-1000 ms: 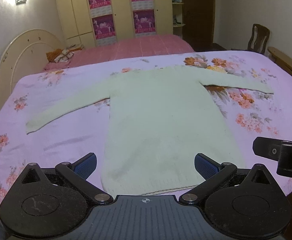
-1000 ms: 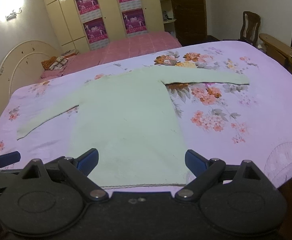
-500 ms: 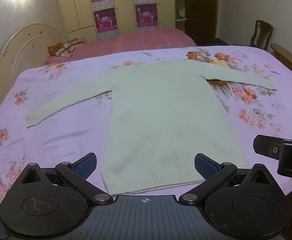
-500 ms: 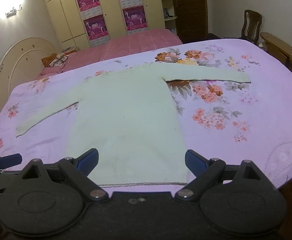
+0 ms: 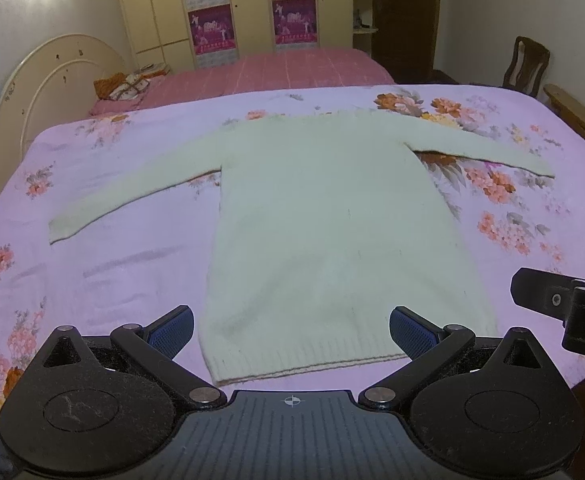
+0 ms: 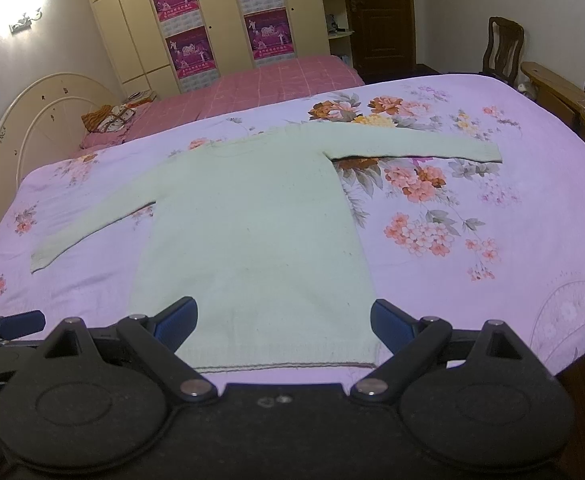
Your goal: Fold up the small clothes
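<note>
A pale green long-sleeved sweater (image 5: 324, 224) lies flat on the purple flowered bedspread (image 5: 104, 272), sleeves spread left and right, hem nearest me. It also shows in the right wrist view (image 6: 252, 232). My left gripper (image 5: 290, 326) is open and empty, held above the hem. My right gripper (image 6: 282, 320) is open and empty, above the hem toward its right corner. The right gripper's body shows at the right edge of the left wrist view (image 5: 564, 304), and a left finger (image 6: 16, 322) shows at the left edge of the right wrist view.
A second bed with a pink cover (image 5: 276, 68) stands behind, with folded items (image 5: 126, 84) on it. A cream headboard (image 5: 48, 92) is at left. Wardrobes with posters (image 5: 252, 8), a wooden chair (image 6: 502, 50) and a wooden rail (image 6: 564, 94) are at right.
Both grippers have drawn back and risen slightly, so the sweater's hem sits a little higher in both views. The sweater has not moved and both grippers stay open.
</note>
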Demonstrator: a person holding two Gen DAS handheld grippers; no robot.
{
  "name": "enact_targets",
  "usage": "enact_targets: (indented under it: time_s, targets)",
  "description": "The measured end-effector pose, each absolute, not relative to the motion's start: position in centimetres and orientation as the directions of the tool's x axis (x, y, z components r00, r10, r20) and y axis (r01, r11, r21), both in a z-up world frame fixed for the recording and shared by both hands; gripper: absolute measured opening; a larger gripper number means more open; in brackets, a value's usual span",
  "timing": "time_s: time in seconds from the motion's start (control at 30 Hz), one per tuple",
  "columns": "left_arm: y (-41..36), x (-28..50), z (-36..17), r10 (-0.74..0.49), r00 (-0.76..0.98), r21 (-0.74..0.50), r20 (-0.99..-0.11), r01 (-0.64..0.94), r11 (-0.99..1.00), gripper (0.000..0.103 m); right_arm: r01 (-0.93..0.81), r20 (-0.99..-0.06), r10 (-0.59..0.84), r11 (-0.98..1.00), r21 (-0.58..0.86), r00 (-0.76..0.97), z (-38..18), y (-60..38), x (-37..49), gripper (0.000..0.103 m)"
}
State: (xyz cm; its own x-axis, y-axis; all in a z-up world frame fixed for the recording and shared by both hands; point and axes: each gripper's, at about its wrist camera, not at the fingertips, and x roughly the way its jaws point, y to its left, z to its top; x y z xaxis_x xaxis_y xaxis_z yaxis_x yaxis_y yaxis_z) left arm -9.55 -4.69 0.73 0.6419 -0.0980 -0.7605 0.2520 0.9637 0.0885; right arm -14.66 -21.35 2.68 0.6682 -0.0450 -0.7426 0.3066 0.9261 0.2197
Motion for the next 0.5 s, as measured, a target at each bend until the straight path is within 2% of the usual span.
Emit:
enact_targets:
  time_s: [0.5]
  targets:
    - [-4.7,-9.43,0.75,-0.096,0.641,0.089,-0.762,0.251,0.964,0.103,0.304,-0.741,-0.046,0.928,0.217,0.67,2.51,-21.37,-14.59,0.093]
